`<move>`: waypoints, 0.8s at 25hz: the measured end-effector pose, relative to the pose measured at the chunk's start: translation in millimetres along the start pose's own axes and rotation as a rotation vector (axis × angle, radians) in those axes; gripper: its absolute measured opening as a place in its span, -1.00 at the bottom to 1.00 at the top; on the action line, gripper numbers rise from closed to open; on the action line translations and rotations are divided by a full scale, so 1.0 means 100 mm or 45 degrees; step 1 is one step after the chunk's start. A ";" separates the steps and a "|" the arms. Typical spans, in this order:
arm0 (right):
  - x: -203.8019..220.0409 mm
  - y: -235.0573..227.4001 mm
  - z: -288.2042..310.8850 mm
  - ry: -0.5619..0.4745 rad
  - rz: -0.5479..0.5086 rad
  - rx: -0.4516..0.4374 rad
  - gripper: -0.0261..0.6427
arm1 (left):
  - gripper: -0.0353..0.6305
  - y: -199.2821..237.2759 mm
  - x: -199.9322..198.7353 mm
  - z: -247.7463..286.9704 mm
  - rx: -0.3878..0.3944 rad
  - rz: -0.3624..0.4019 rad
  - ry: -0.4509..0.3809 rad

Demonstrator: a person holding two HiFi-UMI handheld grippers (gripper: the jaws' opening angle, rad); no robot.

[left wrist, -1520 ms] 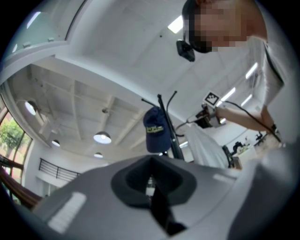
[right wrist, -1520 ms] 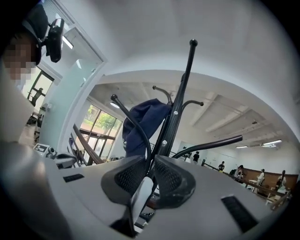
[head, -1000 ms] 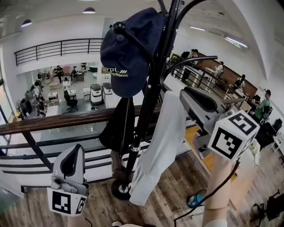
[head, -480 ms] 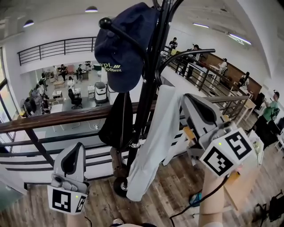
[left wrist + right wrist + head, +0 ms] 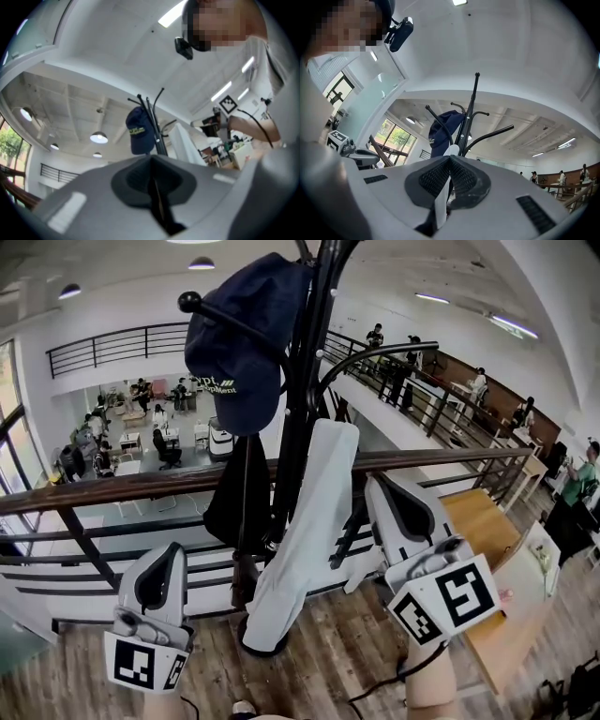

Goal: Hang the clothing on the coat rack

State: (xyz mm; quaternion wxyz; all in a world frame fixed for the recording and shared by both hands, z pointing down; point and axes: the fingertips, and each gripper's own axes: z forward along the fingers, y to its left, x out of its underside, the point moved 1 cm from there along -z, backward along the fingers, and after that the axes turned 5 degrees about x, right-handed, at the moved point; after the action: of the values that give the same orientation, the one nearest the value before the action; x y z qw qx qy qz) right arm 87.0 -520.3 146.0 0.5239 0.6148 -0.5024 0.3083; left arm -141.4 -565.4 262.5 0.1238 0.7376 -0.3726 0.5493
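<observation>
1. Low on the person's left, the left gripper (image 5: 161, 559) points upward, well apart from everything. Seen along its jaws, the dark pads press together with nothing between them.
2. Higher up, the right gripper (image 5: 375, 486) has its tip at the edge of the long white garment (image 5: 305, 540). The right gripper view shows the ribbed pads clenched on a strip of that white cloth (image 5: 437, 206). The head view does not show this pinch.
3. The long white garment hangs full length down the tall black metal coat rack (image 5: 298, 409), just beside the pole. Its lower end is near the brown plank floor (image 5: 356, 652). It hides the rack's base, and I cannot tell which hook bears it.
4. The rack holds two more things. A navy blue baseball cap (image 5: 239, 343) sits on an upper ball-tipped hook, and a dark hanging garment (image 5: 234, 498) droops below the cap, left of the pole.
5. The head view cuts off the rack's top, while the right gripper view shows the upper pole and curved arms whole. The left gripper view shows the cap, the rack and the white cloth only small and far away. The cap's pale lettering is too small to read.
6. Behind the rack runs a brown wooden handrail (image 5: 112, 491) on black bars. Beyond it lies a lower hall with desks and people, too small to make out.
</observation>
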 end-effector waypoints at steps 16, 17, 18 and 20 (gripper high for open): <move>0.43 -0.01 -0.69 0.026 0.073 0.007 -0.92 | -0.88 -0.60 -0.19 -0.16 -0.017 0.027 0.054; 0.46 -0.01 -0.74 0.031 0.070 0.011 -0.92 | -0.88 -0.63 -0.20 -0.18 -0.016 0.025 0.055; 0.48 -0.01 -0.79 0.035 0.067 0.014 -0.92 | -0.88 -0.67 -0.21 -0.19 -0.015 0.023 0.056; 0.53 0.01 -0.89 0.043 0.065 0.017 -0.92 | -0.88 -0.74 -0.23 -0.21 -0.014 0.020 0.061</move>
State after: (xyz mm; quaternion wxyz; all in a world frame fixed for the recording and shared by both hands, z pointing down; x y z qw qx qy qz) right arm 115.3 -451.1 217.1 0.5203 0.5998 -0.5070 0.3353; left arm -108.3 -492.2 266.2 0.1325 0.7206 -0.3786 0.5656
